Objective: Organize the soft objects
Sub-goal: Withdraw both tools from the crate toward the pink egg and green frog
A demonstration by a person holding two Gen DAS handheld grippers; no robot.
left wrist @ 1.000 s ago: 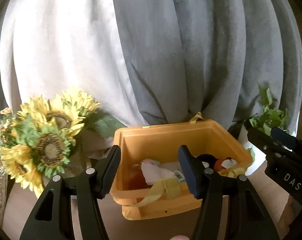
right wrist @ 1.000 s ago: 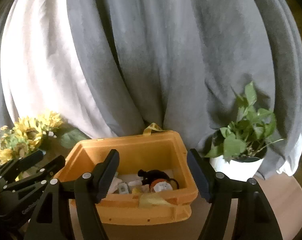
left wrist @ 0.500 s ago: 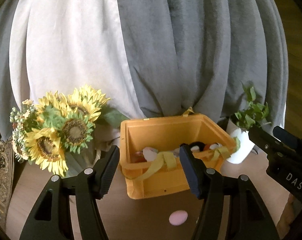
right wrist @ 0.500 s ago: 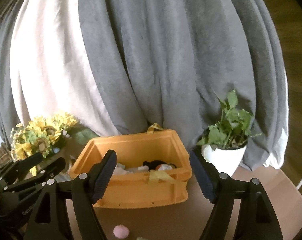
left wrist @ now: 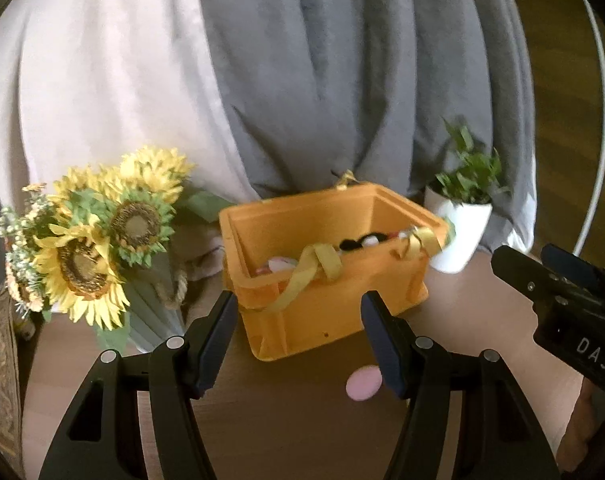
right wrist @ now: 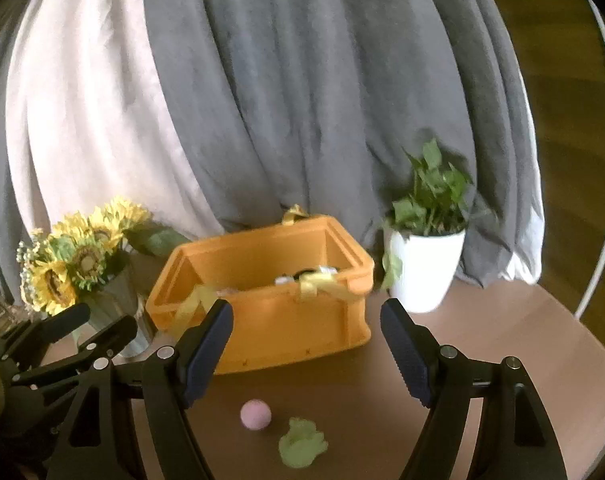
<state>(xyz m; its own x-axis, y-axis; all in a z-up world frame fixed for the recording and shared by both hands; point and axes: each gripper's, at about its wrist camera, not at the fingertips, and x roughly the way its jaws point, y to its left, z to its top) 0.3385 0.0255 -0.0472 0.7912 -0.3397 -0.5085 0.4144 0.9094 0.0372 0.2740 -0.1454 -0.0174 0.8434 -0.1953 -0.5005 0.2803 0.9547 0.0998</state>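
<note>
Your right gripper [right wrist: 306, 344] and left gripper [left wrist: 300, 338] stood wide, empty; orange crate [right wrist: 286, 320] blocked table's back edge; pink ball [right wrist: 255, 414], green plush [right wrist: 302, 448] lay loose in front.

Bare worktop [right wrist: 482, 344] lies lower right of frame. The crate [right wrist: 286, 320] blocks centre; sunflowers [right wrist: 74, 264] flank it left, plant pot [right wrist: 422, 268] right. Ball [right wrist: 255, 414] and green toy [right wrist: 302, 447] occupy the foreground.

Orange bin [right wrist: 302, 332]: smooth matt plastic. Tabletop [right wrist: 482, 340]: matt wood-look. Backdrop [right wrist: 302, 100]: soft cloth, grey & white. Pot [right wrist: 420, 272]: glossy white. Pink ball [right wrist: 255, 414]: fuzzy. Jaws: matt black plastic, ribbed pads [right wrist: 402, 354].
</note>
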